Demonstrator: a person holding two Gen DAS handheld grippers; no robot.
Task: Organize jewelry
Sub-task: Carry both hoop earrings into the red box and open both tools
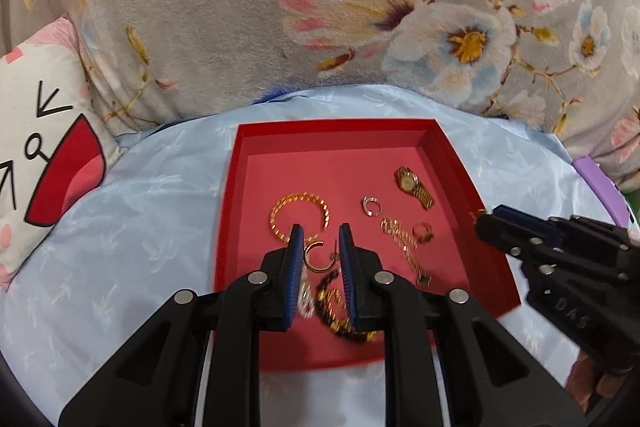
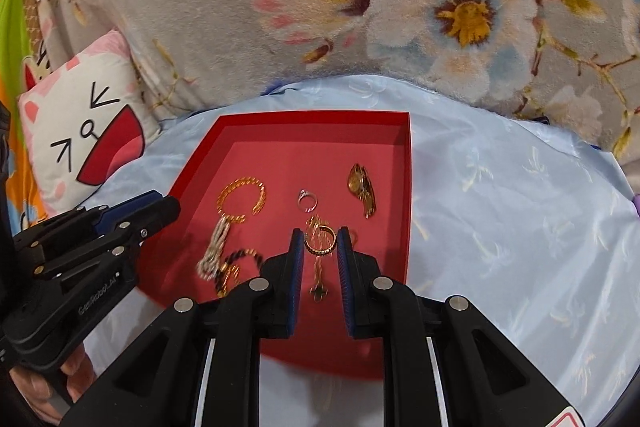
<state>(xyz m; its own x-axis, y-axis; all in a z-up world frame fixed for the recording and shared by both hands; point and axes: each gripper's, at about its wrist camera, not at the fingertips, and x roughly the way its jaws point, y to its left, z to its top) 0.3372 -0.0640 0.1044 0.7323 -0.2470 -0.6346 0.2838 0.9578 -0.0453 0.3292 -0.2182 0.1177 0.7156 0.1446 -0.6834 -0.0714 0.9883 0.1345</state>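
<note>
The jewelry lies scattered in the red tray [image 1: 460, 163] on the pale blue cloth [image 1: 120, 247]: gold watch [image 1: 414, 185], silver ring [image 1: 372, 206], gold bangle [image 1: 300, 215]. My left claw [image 1: 320, 239] and right claw [image 2: 320, 241] hover above, each narrowly parted, holding nothing.

The shallow red tray [image 1: 452, 163] looks like matt card, its floor a flat, slightly softer red. Under it, the pale blue cloth [image 1: 132, 227] has a satin sheen and a woven leaf pattern. Behind, the grey floral blanket [image 1: 192, 7] reads plush and fuzzy. The gold wristwatch [image 1: 414, 186] and the gold chain bracelet [image 1: 298, 213] gleam like polished metal. The small silver ring [image 1: 371, 206] shines too. The white cartoon-face cushion [image 1: 44, 131] is smooth printed cloth.
</note>
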